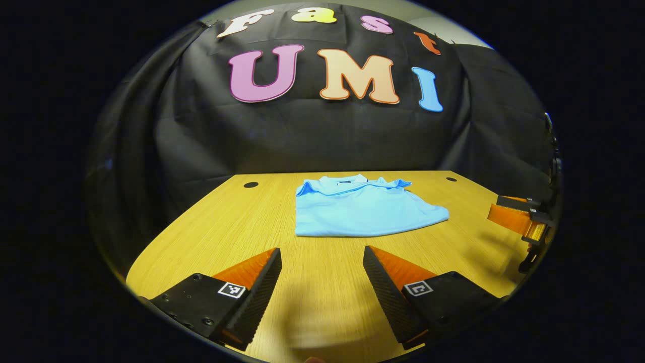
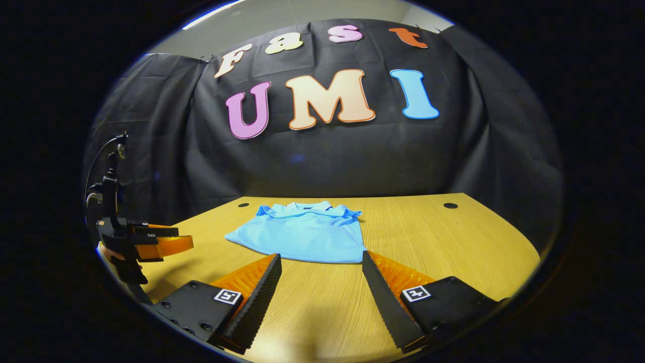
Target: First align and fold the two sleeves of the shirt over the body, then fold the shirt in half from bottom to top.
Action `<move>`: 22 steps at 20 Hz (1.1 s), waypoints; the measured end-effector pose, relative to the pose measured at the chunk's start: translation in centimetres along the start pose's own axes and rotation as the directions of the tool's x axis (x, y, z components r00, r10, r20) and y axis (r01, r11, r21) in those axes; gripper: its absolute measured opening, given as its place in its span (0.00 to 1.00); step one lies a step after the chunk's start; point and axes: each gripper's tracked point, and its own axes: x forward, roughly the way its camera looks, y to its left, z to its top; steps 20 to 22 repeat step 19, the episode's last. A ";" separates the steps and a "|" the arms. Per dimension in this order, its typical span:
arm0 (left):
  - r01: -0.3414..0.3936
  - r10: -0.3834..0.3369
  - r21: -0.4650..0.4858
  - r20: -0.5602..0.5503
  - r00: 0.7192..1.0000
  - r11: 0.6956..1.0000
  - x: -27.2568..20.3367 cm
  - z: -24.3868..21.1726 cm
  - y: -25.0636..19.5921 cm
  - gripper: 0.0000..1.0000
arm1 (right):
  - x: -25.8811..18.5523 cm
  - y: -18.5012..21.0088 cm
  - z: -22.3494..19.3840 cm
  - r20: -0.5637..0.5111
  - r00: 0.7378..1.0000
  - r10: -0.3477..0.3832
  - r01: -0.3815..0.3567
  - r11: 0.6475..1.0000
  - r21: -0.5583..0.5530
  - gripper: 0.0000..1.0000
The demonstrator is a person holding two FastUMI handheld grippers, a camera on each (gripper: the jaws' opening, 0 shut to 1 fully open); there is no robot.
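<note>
A light blue polo shirt lies folded into a compact rectangle on the wooden table, collar toward the far wall. One corner of cloth sticks out sideways beyond the fold. My left gripper is open, a short way in front of the shirt's near edge, with nothing between its fingers. My right gripper is open too, its fingertips just at the shirt's near edge and not gripping it. Each gripper also appears off to the side in the other's view.
The black cloth wall closes off the table's far side. Two dark cable holes sit near the table's back edge, one on each side of the shirt. Bare wood surrounds the shirt on both sides and in front.
</note>
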 end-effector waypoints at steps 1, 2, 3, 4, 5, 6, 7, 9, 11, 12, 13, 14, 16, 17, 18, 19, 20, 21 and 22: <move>-0.001 0.001 -0.012 -0.003 1.000 1.000 0.2 -0.3 0.0 0.98 | -0.1 0.0 -0.4 -0.007 1.000 0.004 -0.004 1.000 0.002 0.99; -0.003 0.002 -0.022 -0.009 1.000 1.000 0.2 -0.6 0.0 0.97 | -0.3 -0.1 -0.6 -0.007 1.000 0.000 0.000 1.000 0.002 1.00; -0.004 0.004 -0.025 -0.011 1.000 1.000 0.4 -0.7 0.1 0.97 | -0.4 -0.3 -0.5 -0.001 1.000 -0.006 0.006 1.000 -0.001 0.99; -0.007 0.006 -0.025 -0.013 1.000 1.000 0.5 -0.8 0.2 0.97 | -0.4 -0.4 -0.6 0.006 1.000 -0.011 0.011 1.000 -0.006 0.99; -0.008 0.007 -0.027 -0.018 1.000 1.000 0.6 -1.0 0.1 0.97 | -0.5 -0.5 -0.6 0.006 1.000 -0.016 0.016 1.000 -0.012 0.99; -0.007 0.006 -0.030 -0.021 1.000 1.000 0.6 -1.0 0.0 0.97 | -0.6 -0.6 -0.7 0.005 1.000 -0.022 0.022 1.000 -0.018 0.96; -0.004 0.003 -0.031 -0.021 1.000 1.000 0.6 -1.0 0.0 0.97 | -0.9 -0.6 -0.6 0.006 1.000 -0.024 0.024 0.999 -0.025 0.99; 0.001 -0.001 -0.032 -0.021 1.000 0.999 0.6 -1.1 -0.1 0.98 | -1.0 -0.3 -0.4 0.012 1.000 -0.021 0.021 0.999 -0.029 0.99; 0.008 -0.009 -0.035 -0.028 1.000 0.999 0.6 -1.3 -0.3 0.98 | -1.1 0.2 -0.4 0.016 1.000 -0.011 0.012 0.999 -0.030 0.99; 0.012 -0.013 -0.036 -0.031 0.999 0.999 0.7 -1.5 -0.5 0.98 | -1.2 0.2 -0.5 0.017 1.000 -0.010 0.010 1.000 -0.029 0.99; 0.016 -0.017 -0.037 -0.035 0.999 0.999 0.6 -1.6 -0.7 0.98 | -1.2 0.4 -0.6 0.016 1.000 -0.006 0.007 1.000 -0.027 0.99; 0.020 -0.021 -0.037 -0.038 0.999 0.999 0.6 -1.7 -1.0 0.98 | -1.2 0.4 -0.7 0.014 1.000 -0.005 0.005 1.000 -0.024 0.99; 0.026 -0.028 -0.035 -0.046 0.999 0.999 0.5 -1.9 -1.4 0.98 | -1.5 0.3 -0.9 0.012 1.000 -0.004 0.005 1.000 -0.017 0.99; 0.028 -0.030 -0.033 -0.052 0.998 0.999 0.7 -2.0 -1.6 0.98 | -1.5 0.2 -0.9 0.014 1.000 -0.003 0.004 1.000 -0.015 0.99; 0.035 -0.036 -0.028 -0.057 0.998 0.999 0.7 -2.0 -2.0 0.98 | -1.7 0.3 -0.9 0.016 1.000 0.004 -0.004 1.000 -0.011 0.99; 0.043 -0.044 -0.021 -0.057 0.997 0.999 0.8 -1.9 -2.6 0.98 | -1.9 0.3 -0.8 0.018 1.000 0.012 -0.012 1.000 -0.003 0.99; 0.043 -0.044 -0.021 -0.057 0.997 0.999 0.8 -1.9 -2.6 0.98 | -1.9 0.3 -0.8 0.018 1.000 0.012 -0.012 1.000 -0.003 0.99; 0.043 -0.044 -0.021 -0.057 0.997 0.999 0.8 -1.9 -2.6 0.98 | -1.9 0.3 -0.8 0.018 1.000 0.012 -0.012 1.000 -0.003 0.99; 0.043 -0.044 -0.021 -0.057 0.997 0.999 0.8 -1.9 -2.6 0.98 | -1.9 0.3 -0.8 0.018 1.000 0.012 -0.012 1.000 -0.003 0.99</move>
